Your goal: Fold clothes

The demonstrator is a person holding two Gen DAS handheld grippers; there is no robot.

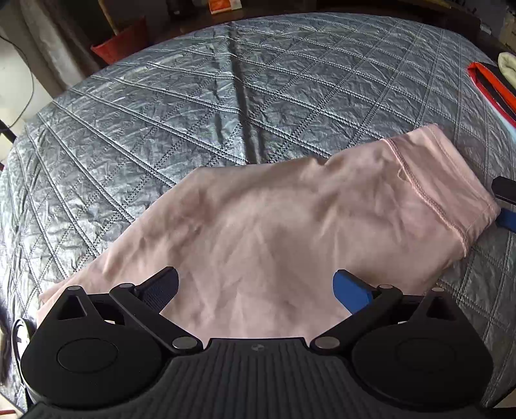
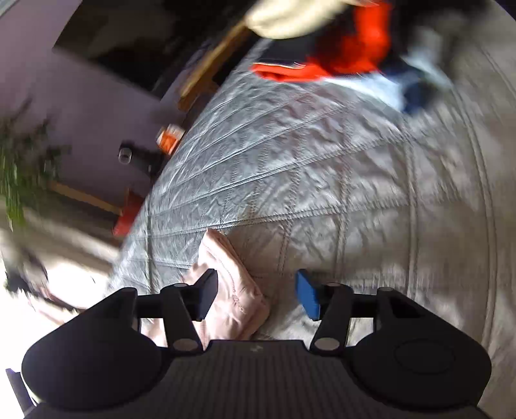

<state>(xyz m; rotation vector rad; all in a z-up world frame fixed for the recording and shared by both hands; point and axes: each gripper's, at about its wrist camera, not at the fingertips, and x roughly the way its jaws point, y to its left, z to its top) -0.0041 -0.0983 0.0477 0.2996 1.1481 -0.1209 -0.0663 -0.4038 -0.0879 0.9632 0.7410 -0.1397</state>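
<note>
A pale pink garment [image 1: 290,232] lies spread on the grey quilted bed [image 1: 180,106], its stitched hem end [image 1: 429,193] to the right. My left gripper [image 1: 257,288] hangs just over the garment's near part, jaws wide open and nothing pinched. In the blurred right wrist view, the garment's folded end [image 2: 235,299] sits between the jaws of my right gripper [image 2: 258,295]. It lies against the black finger [image 2: 206,291], while the blue pad [image 2: 308,295] stands apart from it, so the gripper is open. The right gripper's fingertips [image 1: 506,206] show at the left wrist view's right edge.
A heap of other clothes, orange-red [image 2: 351,54], cream [image 2: 290,16] and blue [image 2: 412,93], lies at the bed's far side, also the red-edged piece [image 1: 493,90]. Beside the bed stand a red bin [image 1: 119,42], wooden furniture [image 2: 209,74] and a green plant [image 2: 19,167].
</note>
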